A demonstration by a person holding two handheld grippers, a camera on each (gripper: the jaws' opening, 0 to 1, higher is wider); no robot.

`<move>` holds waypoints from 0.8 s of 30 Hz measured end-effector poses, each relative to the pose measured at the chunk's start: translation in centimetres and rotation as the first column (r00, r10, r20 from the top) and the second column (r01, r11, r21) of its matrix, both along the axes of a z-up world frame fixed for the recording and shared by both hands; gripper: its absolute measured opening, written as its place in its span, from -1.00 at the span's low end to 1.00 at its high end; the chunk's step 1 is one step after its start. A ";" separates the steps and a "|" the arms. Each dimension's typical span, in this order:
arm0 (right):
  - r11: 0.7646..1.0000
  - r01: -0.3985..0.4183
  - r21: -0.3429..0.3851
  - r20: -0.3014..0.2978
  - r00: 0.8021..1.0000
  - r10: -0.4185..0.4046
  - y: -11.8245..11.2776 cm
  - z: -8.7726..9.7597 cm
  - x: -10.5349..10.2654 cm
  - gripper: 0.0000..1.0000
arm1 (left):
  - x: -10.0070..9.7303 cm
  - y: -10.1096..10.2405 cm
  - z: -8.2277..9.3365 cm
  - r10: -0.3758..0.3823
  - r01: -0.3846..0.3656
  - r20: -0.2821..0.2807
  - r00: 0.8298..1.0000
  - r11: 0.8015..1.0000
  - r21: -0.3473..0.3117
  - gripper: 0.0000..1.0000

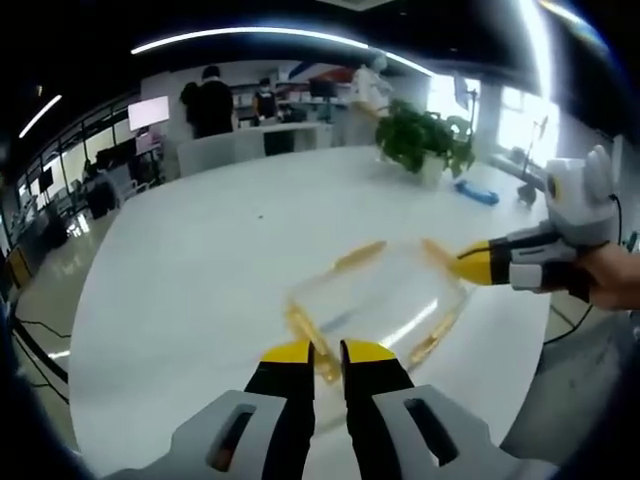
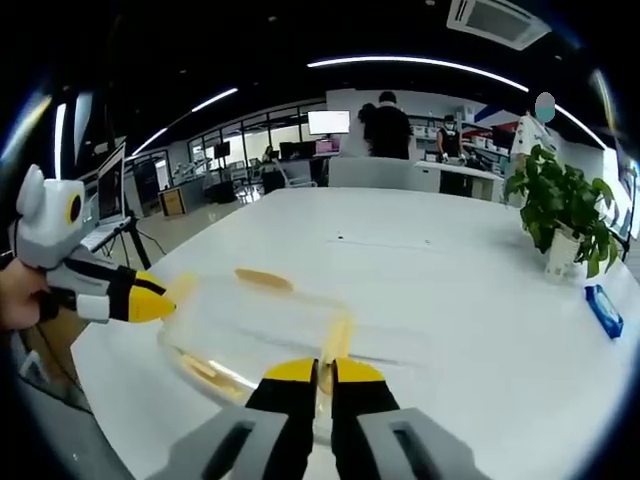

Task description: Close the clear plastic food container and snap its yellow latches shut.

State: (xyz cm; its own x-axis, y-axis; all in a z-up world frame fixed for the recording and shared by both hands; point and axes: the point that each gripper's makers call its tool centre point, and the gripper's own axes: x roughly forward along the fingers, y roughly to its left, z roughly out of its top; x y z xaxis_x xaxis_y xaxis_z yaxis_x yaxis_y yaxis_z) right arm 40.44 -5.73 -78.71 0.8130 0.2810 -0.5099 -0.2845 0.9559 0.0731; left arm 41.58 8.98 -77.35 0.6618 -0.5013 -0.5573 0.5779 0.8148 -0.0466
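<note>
clear plastic food container [image 1: 375, 300] on white round tabletop [image 1: 200, 270] | left tongs [image 1: 327, 352] nearly together at its yellow latch [image 1: 310, 345] | right tongs [image 2: 322, 371] nearly together on another yellow latch [image 2: 336, 340]

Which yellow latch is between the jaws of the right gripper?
The latch on the near side of the container, in the right gripper view. The right gripper closes on it; the far latch lies free on the opposite side.

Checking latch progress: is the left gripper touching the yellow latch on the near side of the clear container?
Touching. In the left gripper view the left gripper has its fingers nearly closed around the yellow latch at the container edge, no gap visible.
</note>
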 end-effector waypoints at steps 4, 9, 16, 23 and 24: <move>1.000 0.006 -0.018 0.002 1.000 -0.006 -0.6 -0.1 -0.2 -0.99 | -0.1 -0.7 -0.1 -0.012 0.012 -0.004 1.000 1.000 0.002 -0.87; 1.000 0.024 -0.013 0.000 1.000 -0.024 -1.5 -0.1 -0.2 -1.00 | -0.2 -1.5 -0.1 -0.025 0.025 -0.007 1.000 1.000 -0.005 -0.87; 0.999 0.047 -0.016 0.004 0.999 -0.047 -2.9 0.0 -0.2 -1.00 | 0.0 -2.9 0.0 -0.053 0.053 -0.005 0.999 0.999 -0.009 -0.87; 0.997 0.075 -0.020 0.001 0.997 -0.075 -4.5 0.0 -0.2 -1.00 | 0.0 -4.5 -0.1 -0.087 0.087 -0.006 0.996 0.996 -0.014 -0.86; 0.997 0.079 -0.022 0.002 0.997 -0.079 -4.7 0.0 -0.2 -1.00 | 0.0 -4.6 -0.1 -0.091 0.091 -0.007 0.996 0.996 -0.015 -0.86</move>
State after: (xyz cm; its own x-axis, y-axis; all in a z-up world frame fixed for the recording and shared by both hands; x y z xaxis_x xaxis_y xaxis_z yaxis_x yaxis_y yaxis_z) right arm 40.19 -10.45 -78.70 0.8329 0.2045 -0.5142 -0.2083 0.9767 0.0511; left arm 41.57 4.34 -77.44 0.6089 -0.5673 -0.5544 0.6489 0.7582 -0.0633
